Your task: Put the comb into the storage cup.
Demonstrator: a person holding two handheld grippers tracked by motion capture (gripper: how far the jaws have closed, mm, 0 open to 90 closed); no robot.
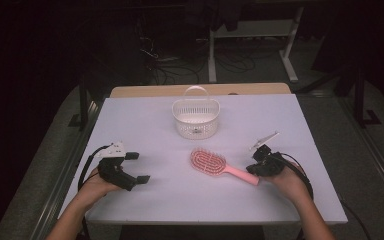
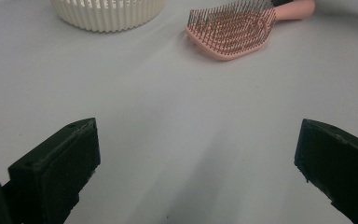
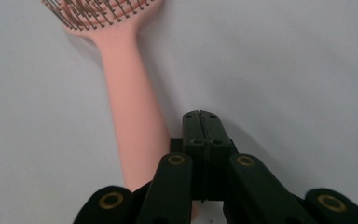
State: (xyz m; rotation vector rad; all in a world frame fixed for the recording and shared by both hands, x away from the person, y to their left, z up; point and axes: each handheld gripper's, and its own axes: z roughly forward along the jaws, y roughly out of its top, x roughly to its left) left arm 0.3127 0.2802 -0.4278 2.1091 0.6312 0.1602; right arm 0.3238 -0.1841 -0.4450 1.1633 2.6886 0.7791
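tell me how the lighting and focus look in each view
High view: white table brightly lit, surroundings dark. Left gripper view: pink plastic hairbrush sharp, near black jaws soft. Right gripper view: brush handle evenly lit, shadow beside it, shut right gripper in focus.

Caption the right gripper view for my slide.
Shut right gripper beside the pink plastic hairbrush's handle on the white table.

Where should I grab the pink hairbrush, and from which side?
Grip the hairbrush by its slim, bare handle, probably from above with a jaw on either long side. It lies flat on the table, bristles up, handle end toward the right gripper. That gripper is shut beside the handle, so open it first. The bristled head is wide and awkward to pinch.
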